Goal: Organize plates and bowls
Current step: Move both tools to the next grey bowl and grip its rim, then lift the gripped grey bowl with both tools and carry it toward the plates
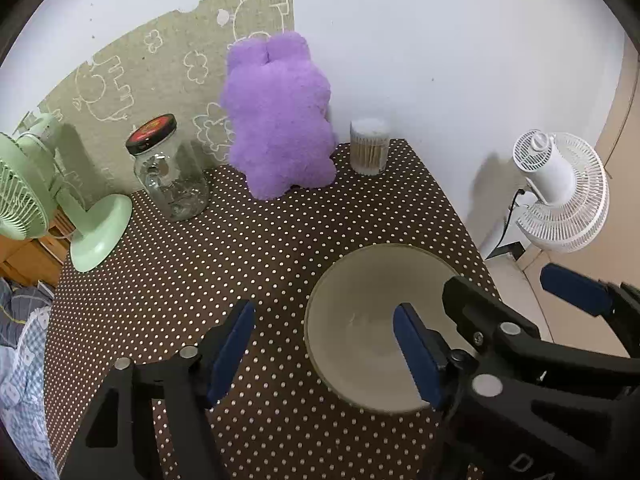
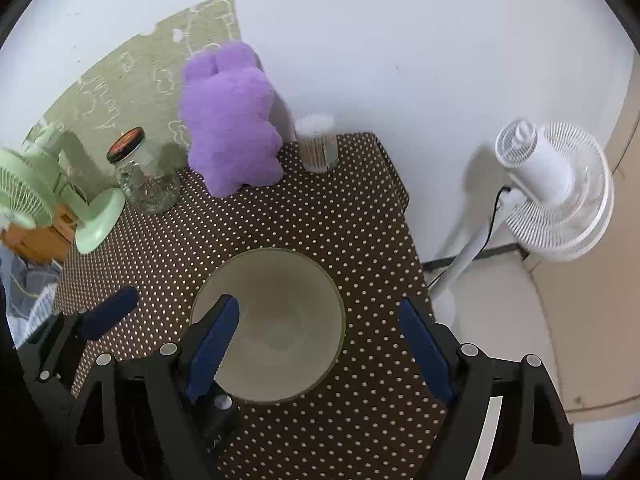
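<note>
A pale grey-green bowl (image 1: pixel 376 320) sits empty on the brown polka-dot tablecloth (image 1: pixel 248 256), near the table's right edge. My left gripper (image 1: pixel 324 344) is open; its right finger hangs over the bowl's inside, its left finger over the cloth left of the bowl. My right gripper (image 2: pixel 320 340) is open and straddles the bowl (image 2: pixel 276 320): left finger over the inside near the left rim, right finger outside the right rim. The right gripper's fingers (image 1: pixel 576 288) also show at the right of the left wrist view. No plate is in view.
At the back stand a purple plush toy (image 1: pixel 280 120), a glass jar with a black lid (image 1: pixel 168 168) and a clear tub of toothpicks (image 1: pixel 370 146). A green desk fan (image 1: pixel 48 196) stands at the left edge. A white floor fan (image 1: pixel 560 192) stands off the table's right side.
</note>
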`<state>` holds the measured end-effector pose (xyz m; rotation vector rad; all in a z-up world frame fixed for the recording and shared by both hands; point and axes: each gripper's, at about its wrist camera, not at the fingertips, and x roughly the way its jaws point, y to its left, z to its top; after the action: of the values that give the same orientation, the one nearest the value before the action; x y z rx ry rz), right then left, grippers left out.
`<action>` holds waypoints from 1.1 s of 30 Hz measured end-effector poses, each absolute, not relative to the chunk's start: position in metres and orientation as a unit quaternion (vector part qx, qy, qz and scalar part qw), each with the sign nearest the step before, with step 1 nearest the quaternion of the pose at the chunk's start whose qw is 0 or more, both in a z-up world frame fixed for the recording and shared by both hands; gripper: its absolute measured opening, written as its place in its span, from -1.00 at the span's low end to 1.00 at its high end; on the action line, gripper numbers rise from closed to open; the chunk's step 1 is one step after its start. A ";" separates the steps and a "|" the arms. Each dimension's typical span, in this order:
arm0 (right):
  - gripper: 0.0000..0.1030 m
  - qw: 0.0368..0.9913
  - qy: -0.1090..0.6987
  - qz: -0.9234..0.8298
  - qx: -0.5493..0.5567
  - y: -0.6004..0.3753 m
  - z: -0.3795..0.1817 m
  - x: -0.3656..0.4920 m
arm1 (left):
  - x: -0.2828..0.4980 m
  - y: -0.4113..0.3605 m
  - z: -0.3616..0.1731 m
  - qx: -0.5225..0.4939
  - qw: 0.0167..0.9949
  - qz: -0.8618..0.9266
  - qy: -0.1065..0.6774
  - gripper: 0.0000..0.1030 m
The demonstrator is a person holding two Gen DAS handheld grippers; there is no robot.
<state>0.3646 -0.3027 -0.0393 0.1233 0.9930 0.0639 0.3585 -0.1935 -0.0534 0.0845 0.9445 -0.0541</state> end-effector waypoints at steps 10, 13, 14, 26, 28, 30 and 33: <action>0.37 0.869 0.489 0.010 0.070 -0.308 -0.069 0.378 | 0.377 -0.203 -0.080 0.055 0.877 -0.027 0.477 0.31; 0.31 0.861 0.502 0.010 0.081 -0.311 -0.081 0.383 | 0.383 -0.206 -0.089 0.060 0.872 -0.024 0.486 0.30; 0.30 0.860 0.504 0.011 0.082 -0.311 -0.083 0.384 | 0.384 -0.207 -0.091 0.061 0.870 -0.025 0.488 0.30; -0.54 0.849 0.522 0.020 0.086 -0.301 -0.103 0.397 | 0.396 -0.204 -0.107 0.062 0.858 -0.014 0.510 -0.27; -0.55 0.850 0.520 0.015 0.080 -0.298 -0.103 0.398 | 0.397 -0.203 -0.107 0.061 0.858 -0.012 0.509 -0.29; -0.56 0.851 0.520 0.011 0.080 -0.298 -0.103 0.398 | 0.398 -0.203 -0.108 0.058 0.859 -0.013 0.509 -0.30; -0.57 0.850 0.521 0.003 0.082 -0.296 -0.102 0.398 | 0.400 -0.201 -0.108 0.052 0.856 -0.018 0.514 -0.30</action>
<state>0.3976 -0.2961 -0.1021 0.1728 1.0968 0.0061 0.3997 -0.2011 -0.1084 0.1086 1.0813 -0.0383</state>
